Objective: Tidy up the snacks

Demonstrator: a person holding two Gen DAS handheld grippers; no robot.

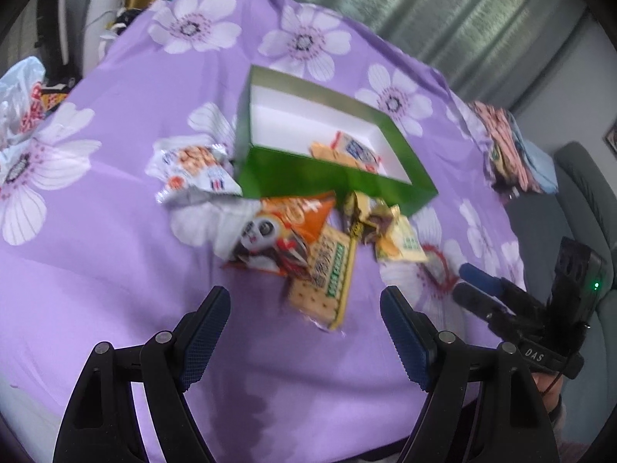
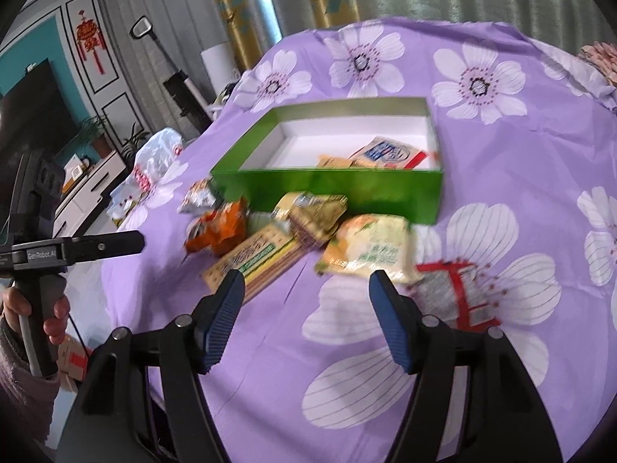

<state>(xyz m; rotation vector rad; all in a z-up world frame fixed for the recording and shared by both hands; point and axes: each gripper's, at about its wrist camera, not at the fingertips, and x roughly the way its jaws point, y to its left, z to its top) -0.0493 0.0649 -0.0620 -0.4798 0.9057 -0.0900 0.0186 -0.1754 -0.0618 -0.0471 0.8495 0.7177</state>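
Observation:
A green box (image 1: pixel 331 177) (image 2: pixel 327 185) stands open on the purple flowered cloth (image 1: pixel 115 250), with a few snack packets (image 1: pixel 354 150) (image 2: pixel 389 152) inside. Before it lie loose snacks: a white packet (image 1: pixel 193 169), an orange panda packet (image 1: pixel 277 231), a cracker packet (image 1: pixel 324 281) (image 2: pixel 254 258), a brown packet (image 2: pixel 316 216), a yellow packet (image 2: pixel 370 250) and a red-and-white packet (image 2: pixel 451 293). My left gripper (image 1: pixel 305 294) hovers open just short of the cracker packet. My right gripper (image 2: pixel 306 276) is open near the yellow packet, holding nothing.
A white plastic bag (image 1: pixel 19 104) (image 2: pixel 158 158) lies at the cloth's left edge. Folded cloths (image 1: pixel 509 146) sit at the right edge beside a grey sofa (image 1: pixel 578 177). A hand (image 2: pixel 54 308) holds the left gripper's handle. Curtains hang behind.

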